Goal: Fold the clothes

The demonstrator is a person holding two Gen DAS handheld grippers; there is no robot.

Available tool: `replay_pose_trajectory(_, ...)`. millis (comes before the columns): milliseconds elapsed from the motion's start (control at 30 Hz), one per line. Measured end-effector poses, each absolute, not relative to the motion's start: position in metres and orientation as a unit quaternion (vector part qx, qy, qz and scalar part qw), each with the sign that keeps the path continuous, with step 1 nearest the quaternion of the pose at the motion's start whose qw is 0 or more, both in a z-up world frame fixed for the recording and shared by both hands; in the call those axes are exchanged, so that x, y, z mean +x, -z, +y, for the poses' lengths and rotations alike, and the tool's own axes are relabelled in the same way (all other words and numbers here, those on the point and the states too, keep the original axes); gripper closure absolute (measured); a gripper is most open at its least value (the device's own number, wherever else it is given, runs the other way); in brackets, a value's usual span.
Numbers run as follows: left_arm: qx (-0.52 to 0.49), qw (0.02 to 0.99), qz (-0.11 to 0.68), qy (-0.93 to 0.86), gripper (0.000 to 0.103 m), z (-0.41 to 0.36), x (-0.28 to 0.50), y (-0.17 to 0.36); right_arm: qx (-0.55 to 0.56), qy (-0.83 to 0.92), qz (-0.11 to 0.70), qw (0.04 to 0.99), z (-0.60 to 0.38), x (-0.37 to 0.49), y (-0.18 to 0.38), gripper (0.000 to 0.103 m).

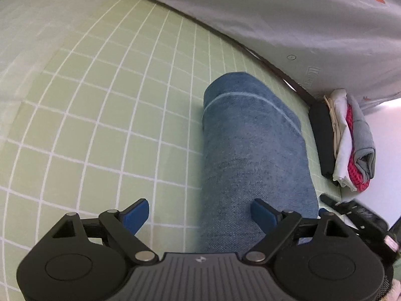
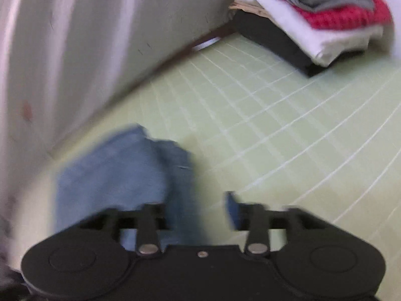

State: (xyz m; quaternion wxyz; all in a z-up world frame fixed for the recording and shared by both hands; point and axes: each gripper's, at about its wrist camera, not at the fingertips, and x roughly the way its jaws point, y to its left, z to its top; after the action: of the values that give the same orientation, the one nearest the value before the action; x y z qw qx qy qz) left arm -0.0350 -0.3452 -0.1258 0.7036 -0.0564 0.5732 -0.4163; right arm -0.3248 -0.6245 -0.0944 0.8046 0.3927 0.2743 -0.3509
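One folded jeans [image 1: 255,148] lengthwise ahead.

One folded pair of jeans [image 1: 255,150], one stack of folded clothes [image 1: 348,140], two grippers.

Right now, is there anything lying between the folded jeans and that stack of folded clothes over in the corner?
Nothing visible does. In the right wrist view, only bare green grid sheet lies between the folded jeans and the stack of folded clothes. The left hand-held gripper is open over the jeans' near end, holding nothing.
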Motion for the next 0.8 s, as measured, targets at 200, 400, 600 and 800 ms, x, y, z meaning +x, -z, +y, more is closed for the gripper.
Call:
replay_pose_trajectory(200,-0.054,0.706,0.563,0.426,0.013,-0.351,-0.026,0.12,0.371,0.319,0.3,0.819,-0.613,-0.304,0.103,0.02)
replay_pose_trajectory(400,-0.061,0.693,0.562,0.447,0.009,-0.366,-0.02,0.119,0.458,0.298,0.295,0.784,-0.63,-0.301,0.132,0.018)
replay_pose_trajectory(600,-0.059,0.669,0.581,0.459,0.009,-0.392,-0.01,0.138,0.469,0.295,0.302,0.776,-0.628,-0.29,0.134,0.02)
replay_pose_trajectory(800,-0.082,0.636,0.591,0.488,0.026,-0.407,-0.01,0.149,0.464,0.3,0.311,0.773,-0.62,-0.278,0.125,0.063)
